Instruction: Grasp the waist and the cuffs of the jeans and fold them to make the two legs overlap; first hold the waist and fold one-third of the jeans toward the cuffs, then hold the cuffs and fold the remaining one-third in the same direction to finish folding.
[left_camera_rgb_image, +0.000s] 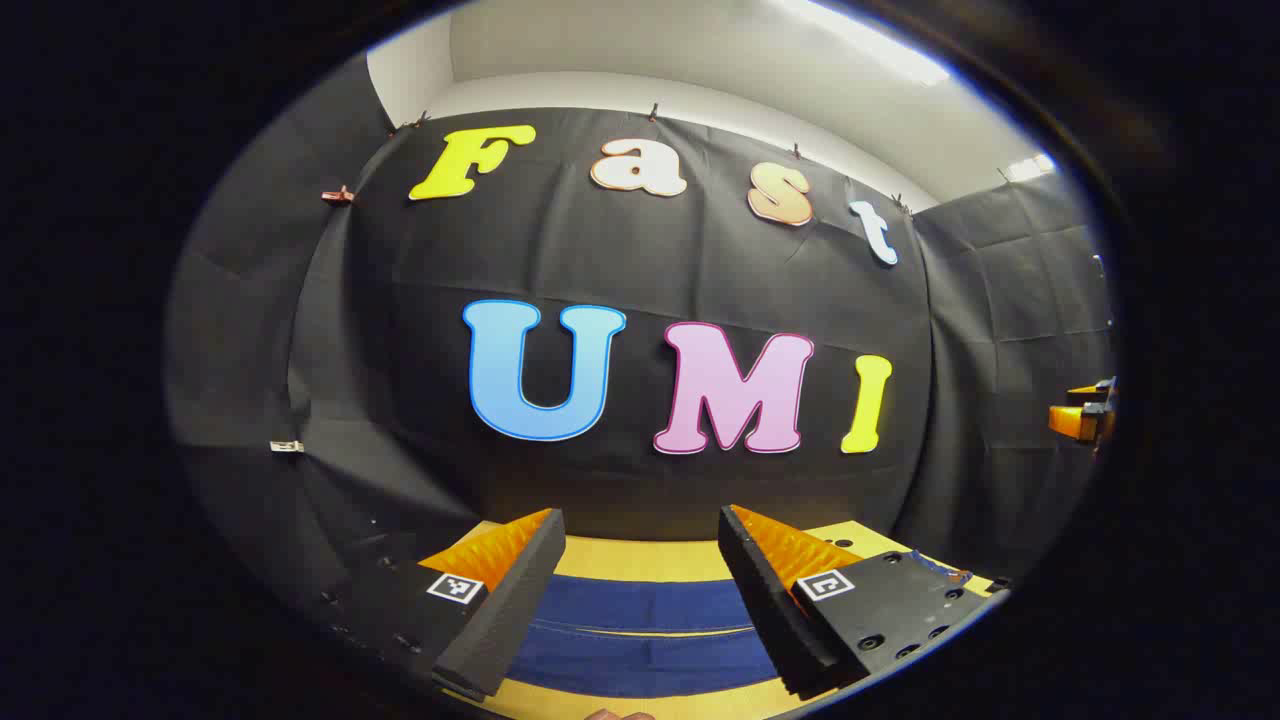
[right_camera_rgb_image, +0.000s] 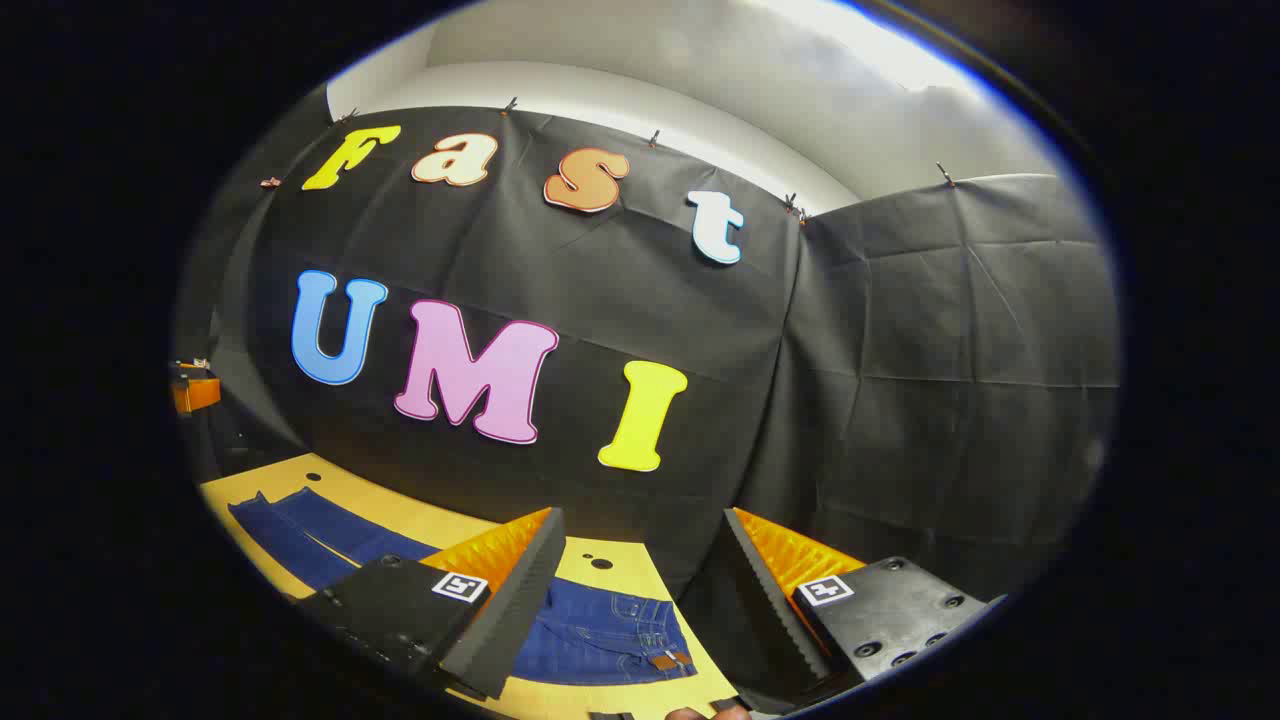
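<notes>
Left gripper view looks along the left gripper, its two fingers spread apart with nothing between them, held above the counter. The jeans lie flat on the counter below and ahead of it, both legs running across the gap between the fingers. In the right gripper view, the right gripper is likewise spread apart and empty, above the waist end of the jeans, with the legs stretching away to the left across the counter.
</notes>
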